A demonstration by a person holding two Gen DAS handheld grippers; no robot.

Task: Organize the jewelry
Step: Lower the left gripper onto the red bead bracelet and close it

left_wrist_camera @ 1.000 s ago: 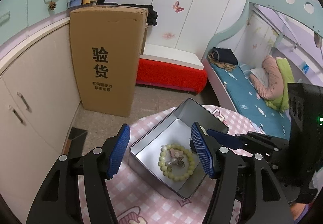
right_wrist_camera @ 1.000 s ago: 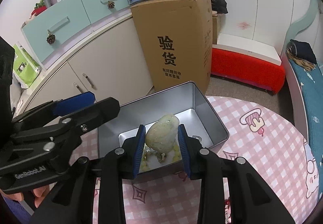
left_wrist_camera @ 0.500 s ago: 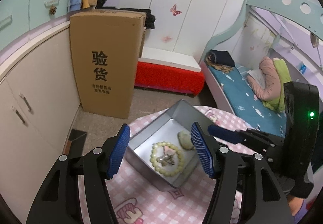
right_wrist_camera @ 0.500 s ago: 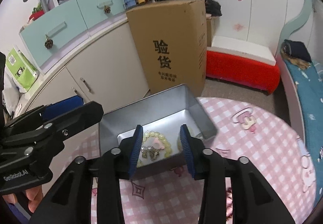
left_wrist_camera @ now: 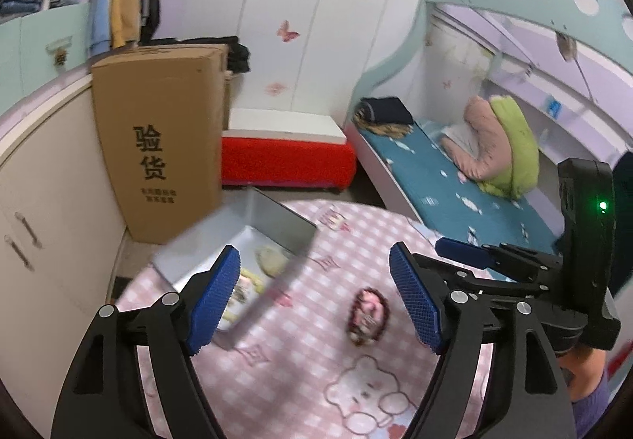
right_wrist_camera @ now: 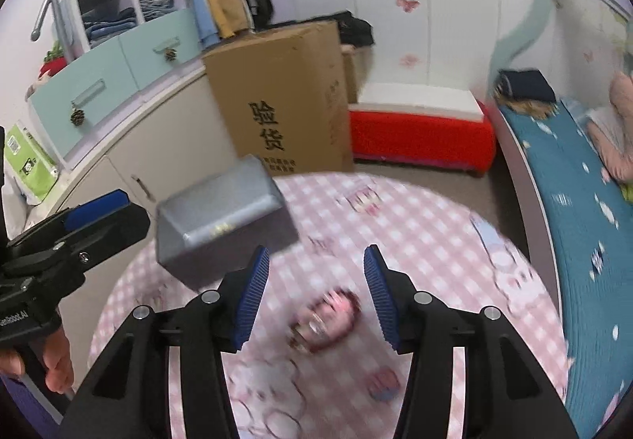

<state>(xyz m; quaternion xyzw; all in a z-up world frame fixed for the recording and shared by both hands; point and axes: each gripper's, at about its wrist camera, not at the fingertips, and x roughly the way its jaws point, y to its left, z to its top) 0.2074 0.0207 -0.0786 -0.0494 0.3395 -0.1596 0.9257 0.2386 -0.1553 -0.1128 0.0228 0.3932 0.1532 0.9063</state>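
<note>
With both the left gripper (left_wrist_camera: 314,300) and the right gripper (right_wrist_camera: 316,294) seen released and empty, their jaws just widened, above the dark-red beaded bracelet (right_wrist_camera: 326,320) left on the pink checked tabletop (left_wrist_camera: 300,379) beside the grey metal box (left_wrist_camera: 245,241), a blurred, hurried grab was judged likely to scatter it.

Black gripper (left_wrist_camera: 314,302) frames, ribbed blue pads, silver screws.

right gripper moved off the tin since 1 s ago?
Yes. The right gripper was over the metal tin; the tin now lies up-left of its fingers, which frame a dark bracelet on the cloth. The fingers have just been opening, nothing gripped.
</note>
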